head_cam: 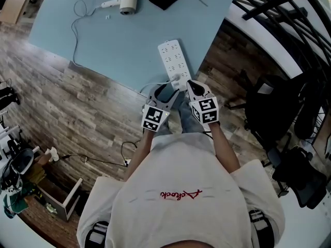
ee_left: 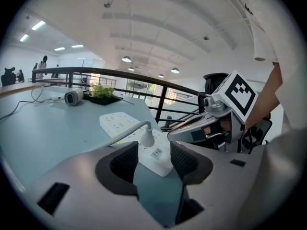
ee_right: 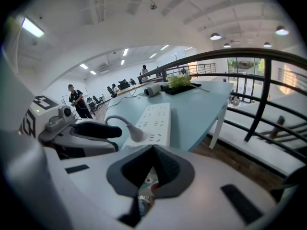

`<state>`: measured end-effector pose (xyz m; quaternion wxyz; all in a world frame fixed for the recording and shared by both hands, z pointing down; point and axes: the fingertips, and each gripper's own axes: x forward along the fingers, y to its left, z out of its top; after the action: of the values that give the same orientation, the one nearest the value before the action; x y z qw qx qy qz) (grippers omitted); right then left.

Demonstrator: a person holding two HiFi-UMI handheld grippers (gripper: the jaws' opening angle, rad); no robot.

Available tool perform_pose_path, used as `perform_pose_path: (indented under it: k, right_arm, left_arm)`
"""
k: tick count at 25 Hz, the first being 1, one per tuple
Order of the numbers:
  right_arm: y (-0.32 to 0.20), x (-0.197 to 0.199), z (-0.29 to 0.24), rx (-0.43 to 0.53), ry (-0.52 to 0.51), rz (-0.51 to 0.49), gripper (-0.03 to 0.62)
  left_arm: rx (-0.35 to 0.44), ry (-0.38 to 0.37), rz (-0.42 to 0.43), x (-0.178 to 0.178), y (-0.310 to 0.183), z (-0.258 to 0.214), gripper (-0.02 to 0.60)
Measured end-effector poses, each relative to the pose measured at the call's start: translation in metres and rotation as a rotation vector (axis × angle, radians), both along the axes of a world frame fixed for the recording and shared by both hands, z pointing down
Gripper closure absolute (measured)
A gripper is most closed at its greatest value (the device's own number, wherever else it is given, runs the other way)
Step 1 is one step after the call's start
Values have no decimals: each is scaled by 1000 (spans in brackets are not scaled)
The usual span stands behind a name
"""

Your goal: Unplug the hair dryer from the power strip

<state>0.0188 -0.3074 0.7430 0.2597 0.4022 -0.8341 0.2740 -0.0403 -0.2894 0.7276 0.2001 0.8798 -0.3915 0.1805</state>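
— Blue tabletop (head_cam: 103,40) fills the top of the head view, with a wood floor (head_cam: 77,112) beside it. What lies on it?
— A white power strip (head_cam: 173,61) lies near the close edge. The hair dryer (head_cam: 124,3) lies far off at the other end. Its cord (head_cam: 76,35) runs down the left side of the tabletop. The plug (head_cam: 176,80) is stuck in the near end of the strip.
— Where are the grippers?
— The left gripper (head_cam: 168,91) and the right gripper (head_cam: 195,89) sit side by side, right at that near end.
— What does the left gripper view show?
— Its fingers (ee_left: 125,161) are wide apart. The end of the power strip (ee_left: 156,159) and the plug (ee_left: 147,138) show in the gap. The fingers do not press on them. The hair dryer (ee_left: 73,97) looks small and far back.
— And the right gripper view?
— Its fingers (ee_right: 168,169) are closed together and hold nothing. The power strip (ee_right: 156,119) lies just past them. The plug (ee_right: 135,134) stands in it. A dark finger of the left gripper (ee_right: 96,130) is just beside the plug. The hair dryer (ee_right: 152,91) sits far back, near a green plant (ee_right: 180,81).
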Motion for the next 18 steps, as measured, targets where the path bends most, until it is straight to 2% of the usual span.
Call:
perform_pose_path:
  k: [6,18]
  right_arm:
    - [-1,1,1,-5,-7,0,577]
    - [0,0,2,-8,-1,-6,576]
  left_arm:
    - [12,-11,-22,5,-14,3,380]
    - [15,21,-72,19,-35,8,396]
